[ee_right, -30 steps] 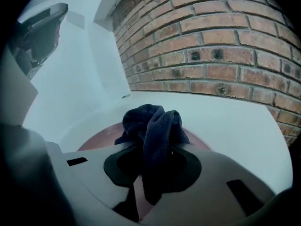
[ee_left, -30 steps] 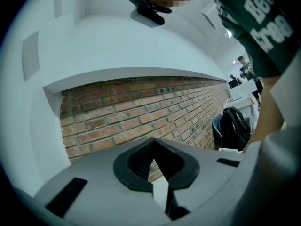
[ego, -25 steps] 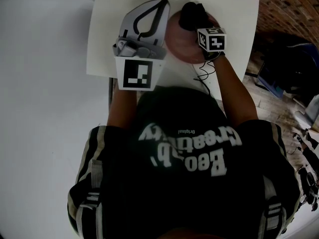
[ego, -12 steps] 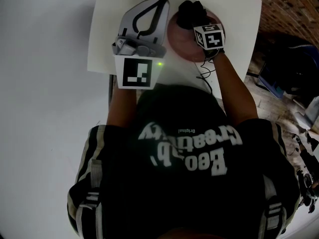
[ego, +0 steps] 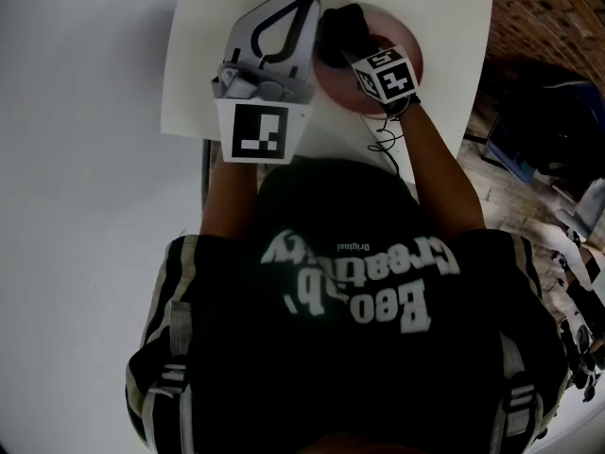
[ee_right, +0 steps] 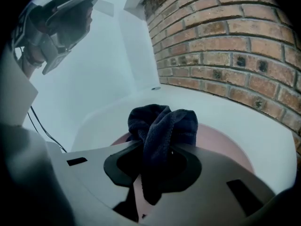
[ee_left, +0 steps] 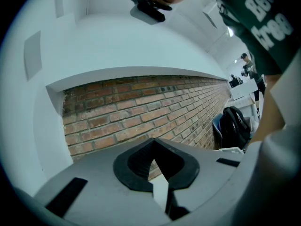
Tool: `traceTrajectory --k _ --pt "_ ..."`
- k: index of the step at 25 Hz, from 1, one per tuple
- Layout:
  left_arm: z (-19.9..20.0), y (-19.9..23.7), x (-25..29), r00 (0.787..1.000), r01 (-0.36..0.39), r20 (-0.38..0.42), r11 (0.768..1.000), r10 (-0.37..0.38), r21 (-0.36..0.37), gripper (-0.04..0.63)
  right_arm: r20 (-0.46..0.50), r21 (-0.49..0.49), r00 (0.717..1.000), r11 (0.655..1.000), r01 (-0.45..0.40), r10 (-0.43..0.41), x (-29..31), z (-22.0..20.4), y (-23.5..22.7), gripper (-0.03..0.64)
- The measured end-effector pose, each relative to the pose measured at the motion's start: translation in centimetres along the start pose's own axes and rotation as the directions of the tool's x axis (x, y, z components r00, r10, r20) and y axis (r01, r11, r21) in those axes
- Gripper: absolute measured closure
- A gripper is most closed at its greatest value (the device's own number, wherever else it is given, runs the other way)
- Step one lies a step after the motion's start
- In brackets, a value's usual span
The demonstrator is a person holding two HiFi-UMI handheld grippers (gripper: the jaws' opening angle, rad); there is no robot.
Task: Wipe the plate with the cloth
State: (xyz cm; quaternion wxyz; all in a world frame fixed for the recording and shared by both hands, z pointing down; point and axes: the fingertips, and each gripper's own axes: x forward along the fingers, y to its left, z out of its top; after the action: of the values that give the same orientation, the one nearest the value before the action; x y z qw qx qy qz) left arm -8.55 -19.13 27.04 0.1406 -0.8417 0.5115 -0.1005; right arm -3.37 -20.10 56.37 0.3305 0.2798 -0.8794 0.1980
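Our right hand-held gripper (ee_right: 158,155) is pinched tight on the bunched dark navy terry cloth (ee_right: 162,121), which bulges out past the jaw tips and presses down on the round, dusty-pink plate (ego: 408,53). Against half a second ago, the cloth has slid from the plate's upper middle over to its left rim, and the marker cube has tilted with it, so more bare pink now shows on the right side. We read that as one wiping stroke carried across the surface, with the task well under way but no telling how much of the plate is done. Our left hand-held gripper (ego: 304,6) has hardly moved: it sits just beside the plate's left edge, jaws pressed together on nothing and pointing up at the brick wall, so it is not steadying the plate. The plate rests on the white rectangular tabletop (ego: 194,83)
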Motion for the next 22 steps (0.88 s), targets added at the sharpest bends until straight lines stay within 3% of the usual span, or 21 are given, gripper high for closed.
traceTrajectory --k 14,22 --pt "0.6 -1.3 0.2 1.000 0.008 -0.003 1.000 -0.008 0.015 0.597 -0.033 0.031 0.989 0.989 -0.146 0.147 -1.7 -2.2 3.1 0.548" --pt "1.5 -2.3 0.5 0.999 0.024 0.020 0.999 -0.024 0.030 0.597 -0.086 -0.006 0.972 0.976 -0.219 0.218 -3.0 -3.7 4.9 0.548"
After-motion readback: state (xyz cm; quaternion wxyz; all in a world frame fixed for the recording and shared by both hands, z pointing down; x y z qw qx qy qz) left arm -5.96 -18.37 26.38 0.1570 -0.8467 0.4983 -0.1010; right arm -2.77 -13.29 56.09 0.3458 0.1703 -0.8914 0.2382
